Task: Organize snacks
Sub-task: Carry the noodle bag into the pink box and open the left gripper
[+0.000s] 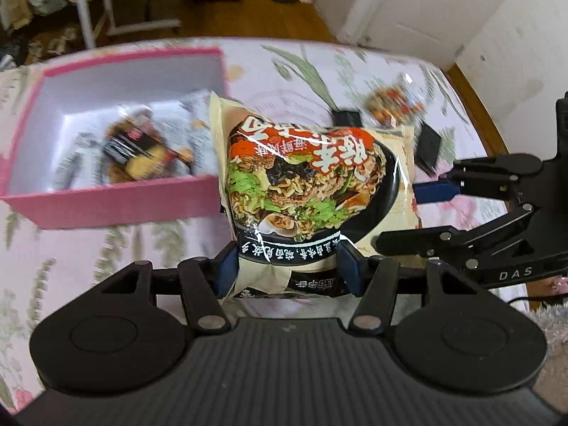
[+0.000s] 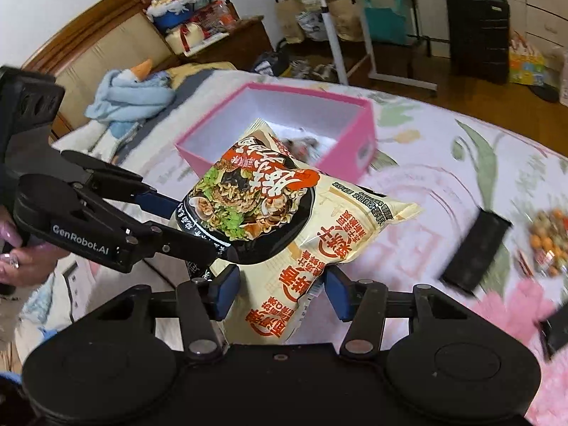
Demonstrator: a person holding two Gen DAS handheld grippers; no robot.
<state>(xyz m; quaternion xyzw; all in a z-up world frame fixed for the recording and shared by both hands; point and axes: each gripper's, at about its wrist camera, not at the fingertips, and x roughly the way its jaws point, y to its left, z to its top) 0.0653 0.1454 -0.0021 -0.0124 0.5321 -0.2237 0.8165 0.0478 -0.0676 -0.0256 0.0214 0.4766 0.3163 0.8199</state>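
An instant-noodle packet (image 1: 312, 184) (image 2: 269, 213) hangs above the floral bedspread, just right of an open pink box (image 1: 117, 198) (image 2: 365, 131). My left gripper (image 1: 288, 266) (image 2: 198, 229) is shut on its lower end, with a blue pad pressing each side. My right gripper (image 2: 282, 284) (image 1: 411, 216) comes in from the right and has the packet's cream edge between its pads, which touch it on both sides. Inside the box lie a dark snack bag (image 1: 142, 149) and pale wrappers.
A clear bag of mixed nuts (image 1: 394, 103) (image 2: 548, 245) and flat black items (image 1: 427, 145) (image 2: 475, 248) lie on the bedspread right of the box. A person's hand (image 2: 21, 259) holds the left gripper. A blue plush (image 2: 131, 92) lies by the headboard; a suitcase (image 2: 477, 32) stands beyond.
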